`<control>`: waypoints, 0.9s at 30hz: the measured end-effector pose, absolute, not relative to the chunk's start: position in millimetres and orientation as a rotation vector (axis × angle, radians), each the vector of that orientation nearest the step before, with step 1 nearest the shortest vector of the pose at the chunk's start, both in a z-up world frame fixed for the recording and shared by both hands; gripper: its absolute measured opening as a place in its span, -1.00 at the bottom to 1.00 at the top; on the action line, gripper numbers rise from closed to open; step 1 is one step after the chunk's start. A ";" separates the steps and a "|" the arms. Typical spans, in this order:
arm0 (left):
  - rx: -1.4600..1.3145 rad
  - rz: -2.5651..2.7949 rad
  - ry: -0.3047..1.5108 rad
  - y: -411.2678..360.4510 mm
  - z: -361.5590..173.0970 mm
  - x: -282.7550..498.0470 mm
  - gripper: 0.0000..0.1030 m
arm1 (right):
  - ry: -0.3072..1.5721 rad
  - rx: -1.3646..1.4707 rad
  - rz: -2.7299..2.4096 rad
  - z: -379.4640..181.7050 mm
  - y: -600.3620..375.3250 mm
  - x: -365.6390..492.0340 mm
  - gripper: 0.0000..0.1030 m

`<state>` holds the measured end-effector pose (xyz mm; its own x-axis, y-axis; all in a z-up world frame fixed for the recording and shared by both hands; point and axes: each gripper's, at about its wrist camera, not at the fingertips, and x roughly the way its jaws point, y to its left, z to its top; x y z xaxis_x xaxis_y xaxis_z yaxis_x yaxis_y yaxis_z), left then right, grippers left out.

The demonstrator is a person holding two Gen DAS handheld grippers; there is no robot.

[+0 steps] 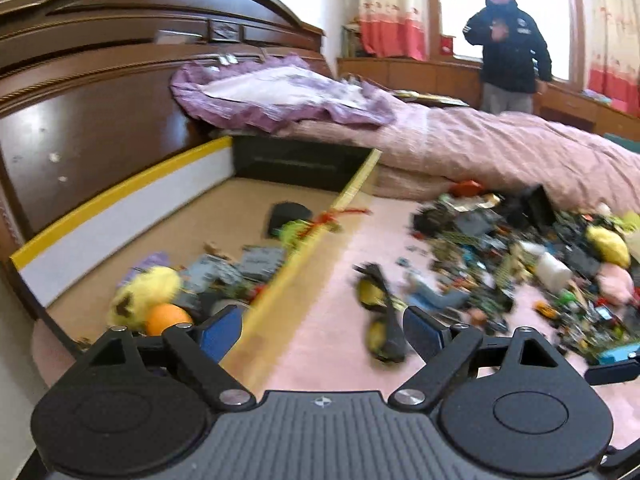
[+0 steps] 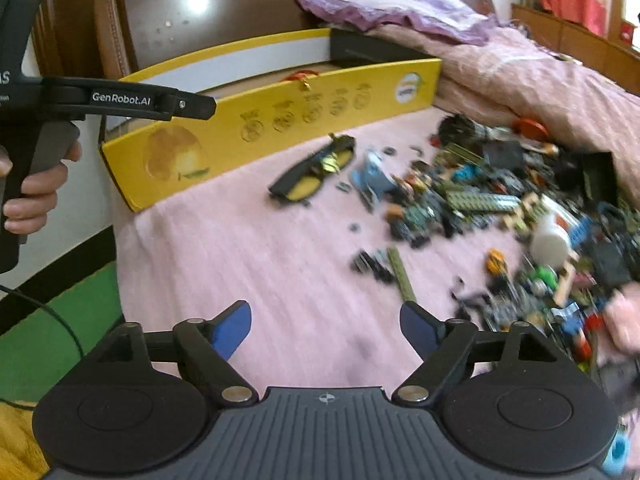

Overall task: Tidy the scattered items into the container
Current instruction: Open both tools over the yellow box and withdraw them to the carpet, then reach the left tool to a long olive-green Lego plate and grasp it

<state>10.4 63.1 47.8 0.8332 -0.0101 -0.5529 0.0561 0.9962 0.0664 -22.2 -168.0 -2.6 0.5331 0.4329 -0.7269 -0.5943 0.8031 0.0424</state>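
**A:** Where are the scattered items?

**B:** A dense heap of small toy pieces (image 2: 520, 216) fills the right half of the right wrist view, on a pink bedspread (image 2: 260, 260). At its left edge, apart from the heap, lie dark glasses with yellow lenses (image 2: 316, 172), their long axis running from lower left to upper right.

**A:** Which gripper is nearer to them?

**B:** Probably the left gripper (image 1: 322, 330). In its own view the glasses (image 1: 380, 312) sit just ahead and right of centre, close to the right finger. The right gripper (image 2: 326, 328) hovers over bare bedspread, with the glasses well ahead toward the frame centre. Both grippers are spread wide and hold nothing.

**A:** And the container?

**B:** A shallow yellow box (image 2: 280, 116) stands in the upper left of the right wrist view, against the wooden headboard (image 2: 160, 20). In the left wrist view its near wall (image 1: 304, 256) runs diagonally up the centre. Inside are a yellow plush toy (image 1: 146, 296), an orange ball (image 1: 166, 318), grey packets and a dark pouch; much of the floor is bare.
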 end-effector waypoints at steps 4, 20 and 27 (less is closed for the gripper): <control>0.107 -0.087 0.631 34.7 31.6 6.7 0.73 | 0.791 -0.189 0.607 -8.7 -180.9 -32.9 0.67; -0.027 -0.273 0.780 -15.9 -15.7 23.8 0.76 | 0.744 -0.022 0.510 -42.7 -223.9 -50.7 0.81; 0.038 -0.319 0.722 -52.0 -25.5 30.6 0.76 | 0.698 -0.012 0.459 -53.1 -228.7 -61.6 0.91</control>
